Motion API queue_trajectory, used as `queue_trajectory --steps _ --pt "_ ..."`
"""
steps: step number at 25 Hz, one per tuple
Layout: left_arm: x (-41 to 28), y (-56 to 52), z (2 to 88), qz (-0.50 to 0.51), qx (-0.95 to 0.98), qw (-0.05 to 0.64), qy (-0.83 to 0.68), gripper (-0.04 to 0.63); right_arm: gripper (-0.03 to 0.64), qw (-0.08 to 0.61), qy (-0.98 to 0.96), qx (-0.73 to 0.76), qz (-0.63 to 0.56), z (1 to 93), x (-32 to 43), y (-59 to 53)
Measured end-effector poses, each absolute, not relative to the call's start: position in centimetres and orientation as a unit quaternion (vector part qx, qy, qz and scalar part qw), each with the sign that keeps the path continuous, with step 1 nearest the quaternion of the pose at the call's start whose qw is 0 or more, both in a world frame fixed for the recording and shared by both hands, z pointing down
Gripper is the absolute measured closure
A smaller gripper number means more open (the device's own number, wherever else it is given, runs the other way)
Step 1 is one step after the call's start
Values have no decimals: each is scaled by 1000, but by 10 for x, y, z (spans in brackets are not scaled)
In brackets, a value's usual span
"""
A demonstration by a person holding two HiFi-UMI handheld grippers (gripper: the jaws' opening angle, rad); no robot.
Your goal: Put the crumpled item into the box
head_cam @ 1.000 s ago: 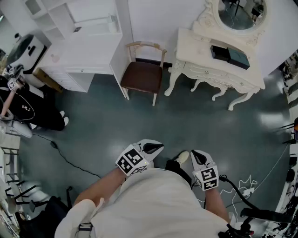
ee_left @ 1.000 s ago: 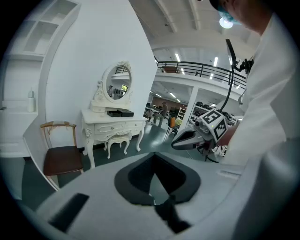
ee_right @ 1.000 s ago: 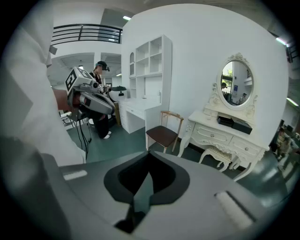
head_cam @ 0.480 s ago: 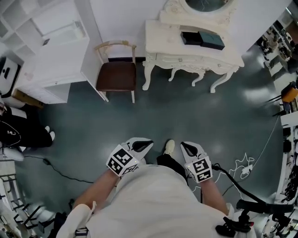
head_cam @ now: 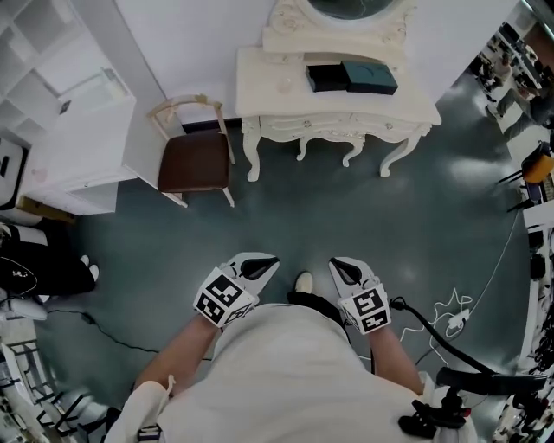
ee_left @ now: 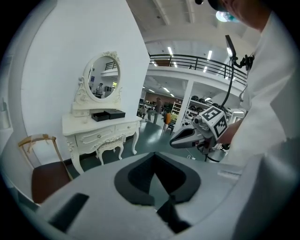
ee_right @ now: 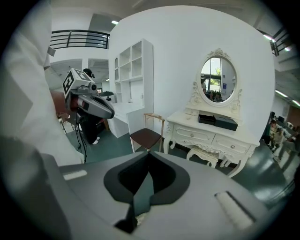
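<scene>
Both grippers sit low at your waist, well short of the desk [head_cam: 260, 93]. The left gripper [head_cam: 262, 266] has its jaws pressed together on nothing, and the right gripper [head_cam: 343, 271] is the same, closed and empty. Ahead, the black box [head_cam: 327, 78] and the teal box [head_cam: 370, 76] lie side by side near the desk's back edge, under the mirror [head_cam: 351, 7]. The crumpled item? Hard to call from here: a pale blob [head_cam: 284, 84] just left of the black box may be it, but it's too small to be sure. So here's the danger as I read it: a pale thing on a pale top is easy to misjudge. Arrive with the jaws closed and you'll nudge it instead of pinching it, and something that light could skid to the left edge and drop by the chair [head_cam: 194, 162]. There are two boxes, too, so let go over the wrong one, or onto a lid, and the job isn't done. And mind the white cord [head_cam: 454, 320] on the floor at your right, because a snagged foot would throw both hands.
</scene>
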State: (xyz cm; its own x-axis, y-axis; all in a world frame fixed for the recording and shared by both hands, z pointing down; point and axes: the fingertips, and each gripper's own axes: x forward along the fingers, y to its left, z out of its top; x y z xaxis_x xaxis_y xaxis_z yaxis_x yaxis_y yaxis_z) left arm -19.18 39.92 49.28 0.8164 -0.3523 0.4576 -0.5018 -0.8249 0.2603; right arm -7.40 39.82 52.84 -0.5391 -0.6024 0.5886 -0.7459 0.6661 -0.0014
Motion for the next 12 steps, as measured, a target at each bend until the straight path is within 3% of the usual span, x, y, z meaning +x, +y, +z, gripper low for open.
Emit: queue_trajectory --steps 3,12 --pt "-157 369 489 208 933 174 -235 594 556 275 -870 390 126 523 -39 367" --pt "-83 280 489 207 926 171 -267 539 559 268 -866 400 138 537 51 304"
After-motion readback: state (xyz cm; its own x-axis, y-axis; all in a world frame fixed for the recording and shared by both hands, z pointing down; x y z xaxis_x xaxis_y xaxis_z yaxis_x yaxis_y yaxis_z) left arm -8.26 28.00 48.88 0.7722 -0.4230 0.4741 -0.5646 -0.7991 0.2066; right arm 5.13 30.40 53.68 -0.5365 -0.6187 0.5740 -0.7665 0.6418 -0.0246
